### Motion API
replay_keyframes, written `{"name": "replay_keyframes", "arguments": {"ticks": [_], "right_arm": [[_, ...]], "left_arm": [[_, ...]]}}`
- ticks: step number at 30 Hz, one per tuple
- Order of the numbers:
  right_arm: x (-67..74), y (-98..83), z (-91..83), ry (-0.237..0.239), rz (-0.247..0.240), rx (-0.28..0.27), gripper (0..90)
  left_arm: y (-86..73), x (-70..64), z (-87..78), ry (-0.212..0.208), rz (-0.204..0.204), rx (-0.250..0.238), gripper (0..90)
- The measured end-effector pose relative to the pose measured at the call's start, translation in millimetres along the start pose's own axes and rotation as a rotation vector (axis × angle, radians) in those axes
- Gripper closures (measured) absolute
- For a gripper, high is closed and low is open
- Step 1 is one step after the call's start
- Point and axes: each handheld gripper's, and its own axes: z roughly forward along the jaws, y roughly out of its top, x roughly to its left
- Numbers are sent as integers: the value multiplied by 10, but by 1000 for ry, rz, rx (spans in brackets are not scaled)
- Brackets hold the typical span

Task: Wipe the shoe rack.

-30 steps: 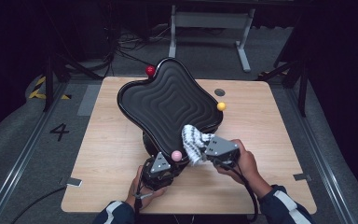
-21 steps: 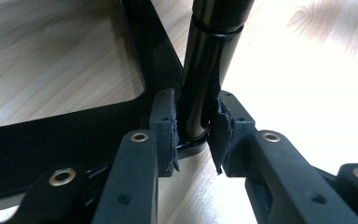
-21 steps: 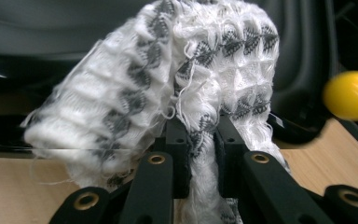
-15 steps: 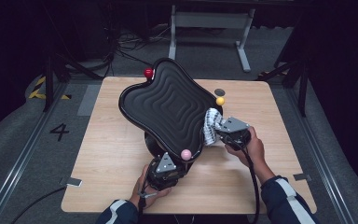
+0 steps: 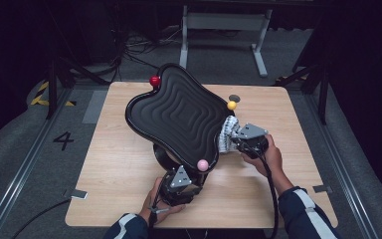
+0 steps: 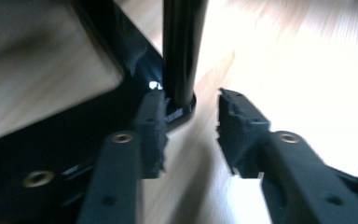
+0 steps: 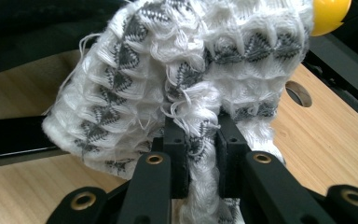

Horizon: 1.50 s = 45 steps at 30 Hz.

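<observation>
While pinching the knitted cloth (image 7: 168, 70) between pressed-together right tongs (image 7: 200, 154), wipes along the rim of the black ribbed board (image 5: 179, 117), which is propped at a tilt over the worktop (image 5: 119, 164). Compared with one second earlier, places cloth and right tongs farther up the board's right edge: then close to the pink ball (image 5: 202, 165) at the near corner, half a second ago about midway, now just below the yellow ball (image 5: 232, 105) and touching the rim. Points, as a judgement, to one wiping stroke run from corner to corner, with this edge nearly covered and a turn or a fresh edge due next. Keeps the left tongs (image 6: 190, 126) spread at the foot of the black post (image 6: 182, 46) beneath the board, with the post just ahead of the gap and nearer one side; cannot tell whether in contact. Holds much the same low station under the pink ball over the whole second, and the board much the same tilt, so likely serves as a brace while the cloth travels. Leaves the far rim by the red ball (image 5: 154, 80) well apart from the cloth.
</observation>
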Motion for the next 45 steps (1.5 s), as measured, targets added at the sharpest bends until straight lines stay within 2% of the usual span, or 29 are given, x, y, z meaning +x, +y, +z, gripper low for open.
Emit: {"name": "replay_keyframes", "arguments": {"ticks": [1, 5, 8, 11, 13, 15, 16, 17, 19, 22, 23, 27, 28, 29, 32, 33, 34, 35, 36, 38, 39, 40, 45], "right_arm": [[6, -3, -4, 5, 0, 4, 783], [-15, -30, -4, 15, -1, 1, 782], [-19, -42, -26, 16, 1, 1, 777], [-21, -48, -51, 27, -4, -9, 776], [-20, -48, -69, 29, -4, -10, 775], [-15, -45, -86, 29, -9, -18, 773], [-15, -41, -96, 37, -11, -25, 773], [-10, -33, -115, 45, -14, -35, 773], [7, -12, -155, 63, -15, -56, 770], [50, 22, -209, 88, -31, -81, 766], [63, 32, -222, 89, -37, -84, 766], [118, 64, -232, 103, -56, -89, 764], [123, 65, -221, 105, -56, -88, 764], [126, 66, -212, 105, -55, -86, 764], [130, 67, -192, 108, -53, -84, 764], [130, 68, -191, 107, -54, -85, 763], [130, 67, -191, 108, -53, -86, 762], [130, 66, -193, 110, -49, -88, 762], [128, 66, -196, 110, -50, -88, 762], [127, 69, -199, 107, -53, -91, 758], [129, 70, -199, 107, -50, -93, 758], [130, 72, -199, 107, -53, -92, 757], [132, 83, -209, 104, -64, -97, 755]], "left_arm": [[-24, -6, -27, 10, 15, 15, 572], [-110, 45, -157, 31, -19, 13, 521], [-200, 137, -286, 79, -58, 24, 460], [-299, 248, -389, 121, -85, 61, 407], [-373, 352, -474, 158, -97, 72, 385], [-423, 449, -535, 179, -115, 80, 363], [-458, 524, -573, 200, -147, 75, 352], [-479, 597, -599, 223, -154, 70, 347], [-510, 725, -636, 239, -203, 57, 319], [-510, 916, -672, 261, -227, 33, 295], [-493, 1004, -685, 283, -236, 22, 294], [-412, 1246, -631, 292, -266, 3, 274], [-400, 1288, -617, 293, -260, 2, 274], [-381, 1340, -580, 276, -287, -2, 269], [-356, 1443, -516, 327, -271, 5, 271], [-349, 1473, -515, 314, -278, -10, 270], [-337, 1518, -523, 304, -314, -43, 264], [-332, 1541, -542, 291, -313, -67, 274], [-330, 1554, -556, 295, -304, -82, 279], [-336, 1582, -565, 285, -339, -105, 271], [-337, 1603, -575, 292, -330, -94, 269], [-330, 1619, -565, 291, -346, -94, 269], [-219, 1710, -497, 311, -340, -69, 268]]}}
